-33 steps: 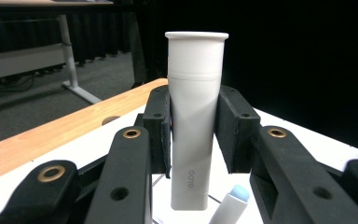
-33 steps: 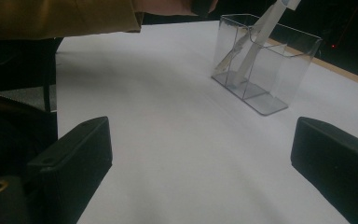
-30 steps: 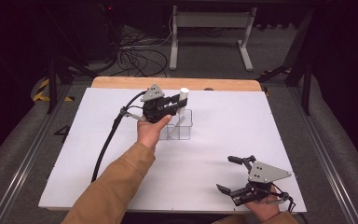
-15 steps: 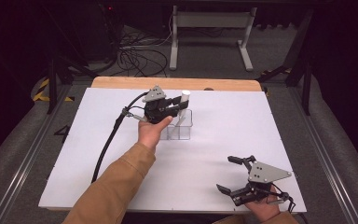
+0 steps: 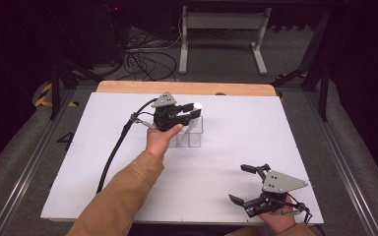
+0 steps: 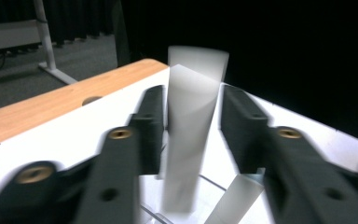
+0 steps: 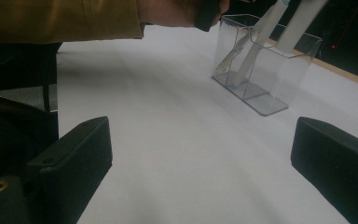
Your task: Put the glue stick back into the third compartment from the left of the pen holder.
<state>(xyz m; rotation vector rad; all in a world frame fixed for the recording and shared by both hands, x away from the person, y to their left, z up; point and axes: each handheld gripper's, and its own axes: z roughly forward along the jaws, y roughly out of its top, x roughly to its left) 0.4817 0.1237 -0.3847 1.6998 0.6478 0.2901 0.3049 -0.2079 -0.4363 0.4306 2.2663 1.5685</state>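
High view: the left gripper [image 5: 193, 109] hovers over a clear plastic holder [image 5: 191, 139] near the table's [image 5: 236, 147] far edge, jaws just opened around a white tube [image 5: 197, 105]. Left gripper view: the blurred tube stands between parted pads, untouched. Right gripper view: jaws wide open, empty.

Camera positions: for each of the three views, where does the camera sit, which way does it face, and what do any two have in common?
High view: above the person's side, looking forward and down at the table; both forearms, left gripper, right gripper.
Left gripper view: rides that gripper, looking between its just-opening jaws at a blurred white tube.
Right gripper view: low over the table, facing the clear holder; own wide-open jaws, the other sleeve.
Shared: every view shows the tube and holder.
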